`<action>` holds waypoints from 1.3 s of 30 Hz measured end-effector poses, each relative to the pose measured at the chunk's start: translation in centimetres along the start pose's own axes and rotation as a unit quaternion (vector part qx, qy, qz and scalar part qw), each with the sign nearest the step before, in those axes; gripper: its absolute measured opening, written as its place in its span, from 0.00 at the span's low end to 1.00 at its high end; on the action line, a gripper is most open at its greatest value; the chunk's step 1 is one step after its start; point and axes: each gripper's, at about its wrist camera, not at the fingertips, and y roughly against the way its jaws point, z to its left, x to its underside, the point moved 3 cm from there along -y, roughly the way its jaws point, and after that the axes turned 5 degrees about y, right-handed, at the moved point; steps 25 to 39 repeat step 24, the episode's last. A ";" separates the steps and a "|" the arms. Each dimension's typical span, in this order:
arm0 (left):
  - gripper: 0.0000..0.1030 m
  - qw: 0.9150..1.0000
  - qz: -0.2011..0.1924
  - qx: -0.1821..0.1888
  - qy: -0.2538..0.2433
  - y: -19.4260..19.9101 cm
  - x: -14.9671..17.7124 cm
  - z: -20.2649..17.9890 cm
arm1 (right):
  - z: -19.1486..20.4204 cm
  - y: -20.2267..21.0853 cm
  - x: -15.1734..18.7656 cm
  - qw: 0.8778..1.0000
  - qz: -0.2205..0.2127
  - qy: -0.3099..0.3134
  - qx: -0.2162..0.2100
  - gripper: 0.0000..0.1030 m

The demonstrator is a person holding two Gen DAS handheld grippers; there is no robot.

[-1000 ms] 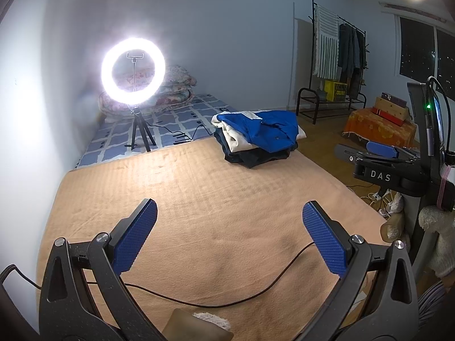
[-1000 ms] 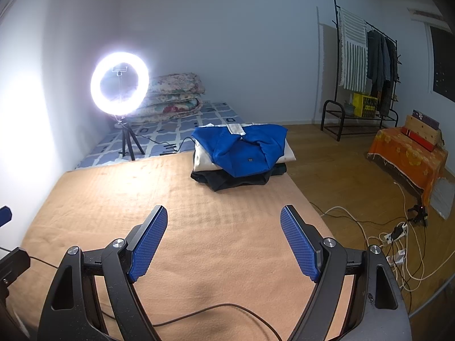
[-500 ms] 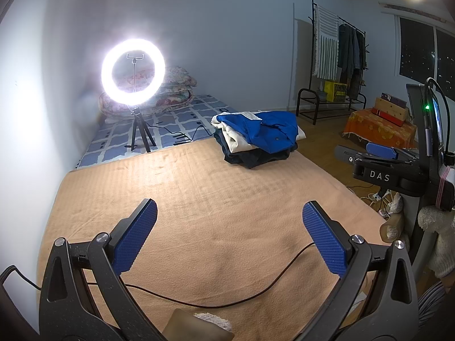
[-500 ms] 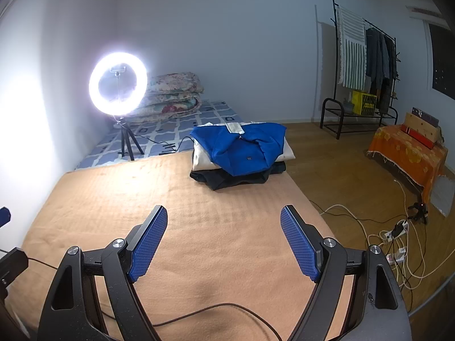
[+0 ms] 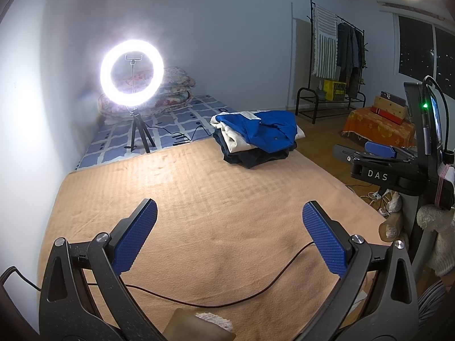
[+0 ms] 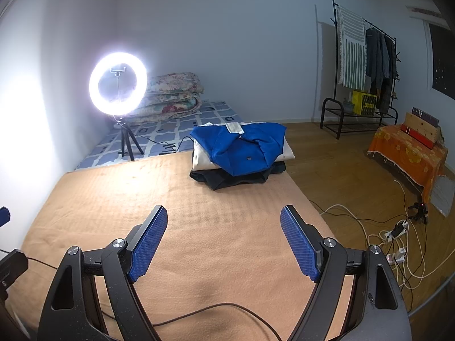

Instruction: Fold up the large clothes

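Observation:
A stack of folded clothes (image 5: 257,142) (image 6: 241,150) rests at the far end of the tan blanket (image 5: 199,213) (image 6: 221,241): a blue garment on top, a cream one under it, a dark one at the bottom. My left gripper (image 5: 229,213) hovers open over the near part of the blanket, nothing between its blue pads. My right gripper (image 6: 223,213) is open too, well short of the stack and holding nothing. From the left wrist view the right gripper's side (image 5: 378,153) shows at the right edge.
A lit ring light on a tripod (image 5: 132,76) (image 6: 118,83) stands on the checked mattress (image 6: 170,133) behind the blanket. A black cable (image 5: 227,301) crosses the blanket's near part. Right of the bed: wooden floor, loose cables and a power strip (image 6: 395,233), a clothes rack (image 6: 364,56).

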 end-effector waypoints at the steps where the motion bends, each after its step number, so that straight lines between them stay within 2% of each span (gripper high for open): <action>1: 1.00 1.000 0.001 0.000 0.000 0.0 0.0 0.0 | 0.0 0.0 0.0 1.000 0.000 0.000 0.000 0.79; 11: 1.00 1.000 -0.003 -0.009 -0.014 0.2 -0.3 -0.2 | 0.0 0.0 0.1 1.000 0.000 0.001 0.001 0.79; 21: 1.00 0.998 -0.035 -0.025 -0.037 1.0 -0.2 -0.6 | -0.2 -0.2 0.1 1.000 0.002 0.000 0.001 0.79; 39: 1.00 0.999 -0.033 -0.023 -0.030 0.9 -0.3 -0.2 | -0.3 -0.3 0.1 1.000 0.002 -0.003 0.002 0.79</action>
